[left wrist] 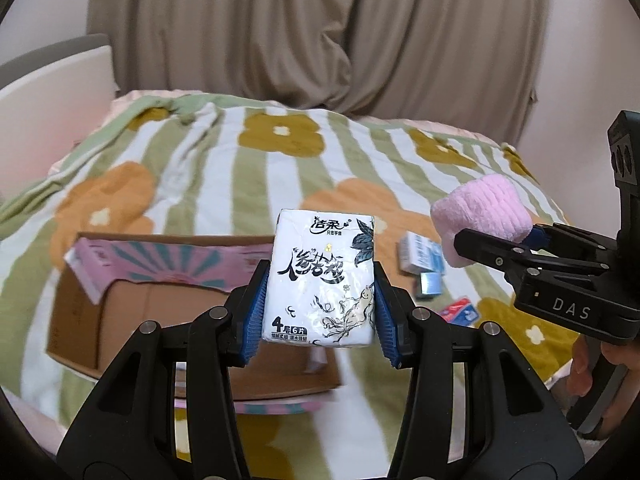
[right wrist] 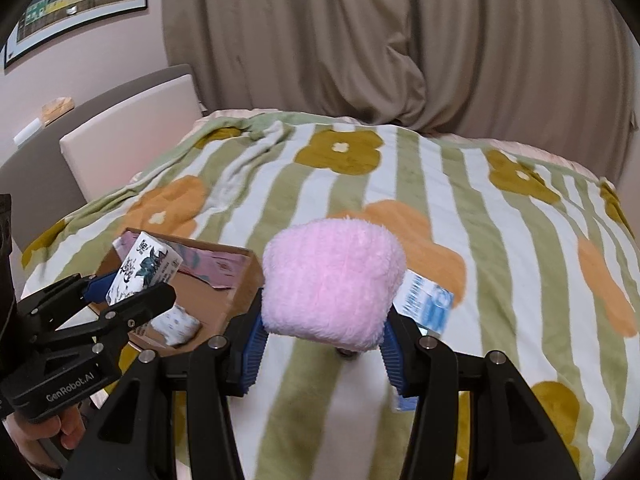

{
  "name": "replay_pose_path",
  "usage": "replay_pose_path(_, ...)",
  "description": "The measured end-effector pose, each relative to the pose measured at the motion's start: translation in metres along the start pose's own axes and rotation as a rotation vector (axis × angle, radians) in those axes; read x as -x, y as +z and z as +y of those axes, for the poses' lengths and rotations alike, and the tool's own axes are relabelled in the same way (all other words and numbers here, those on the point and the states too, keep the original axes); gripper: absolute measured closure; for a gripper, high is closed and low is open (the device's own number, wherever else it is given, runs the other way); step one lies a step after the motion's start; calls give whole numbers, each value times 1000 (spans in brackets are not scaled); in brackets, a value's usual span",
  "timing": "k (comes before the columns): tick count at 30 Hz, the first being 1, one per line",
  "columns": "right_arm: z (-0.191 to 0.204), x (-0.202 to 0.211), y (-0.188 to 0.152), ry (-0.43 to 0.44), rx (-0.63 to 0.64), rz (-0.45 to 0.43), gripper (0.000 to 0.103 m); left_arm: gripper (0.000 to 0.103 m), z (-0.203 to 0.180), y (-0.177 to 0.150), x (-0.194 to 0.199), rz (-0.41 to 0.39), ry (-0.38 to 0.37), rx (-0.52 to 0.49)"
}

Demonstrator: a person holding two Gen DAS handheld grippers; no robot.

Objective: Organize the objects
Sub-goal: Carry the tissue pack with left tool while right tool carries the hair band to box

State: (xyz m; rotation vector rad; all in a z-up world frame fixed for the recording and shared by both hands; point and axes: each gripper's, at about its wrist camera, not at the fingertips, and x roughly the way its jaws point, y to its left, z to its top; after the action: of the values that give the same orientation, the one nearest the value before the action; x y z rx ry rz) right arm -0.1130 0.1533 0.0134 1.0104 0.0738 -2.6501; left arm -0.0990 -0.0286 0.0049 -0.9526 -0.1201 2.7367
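My left gripper (left wrist: pixel 318 312) is shut on a white tissue pack (left wrist: pixel 324 276) with black ink drawings, held above the open cardboard box (left wrist: pixel 132 304) with pink flaps. In the right wrist view that pack (right wrist: pixel 146 266) hangs over the box (right wrist: pixel 224 292), where another white pack (right wrist: pixel 176 322) lies inside. My right gripper (right wrist: pixel 324 344) is shut on a fluffy pink cloth (right wrist: pixel 332 280), held above the blanket to the right of the box. The pink cloth (left wrist: pixel 484 218) also shows at the right of the left wrist view.
A green-striped flower blanket (right wrist: pixel 360 184) covers the bed. Blue-and-white packs (left wrist: pixel 420 258) and a red-blue card (left wrist: pixel 460 310) lie on it right of the box. A blue-white pack (right wrist: pixel 428 300) sits behind the pink cloth. Beige curtain (right wrist: pixel 380 40) behind; headboard (right wrist: pixel 120 136) at left.
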Motion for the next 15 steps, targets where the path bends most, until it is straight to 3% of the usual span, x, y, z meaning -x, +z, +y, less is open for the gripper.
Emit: replay_pose_path(15,97,-47,26,83,107,32,56,60,112,10,21,-24,108,67)
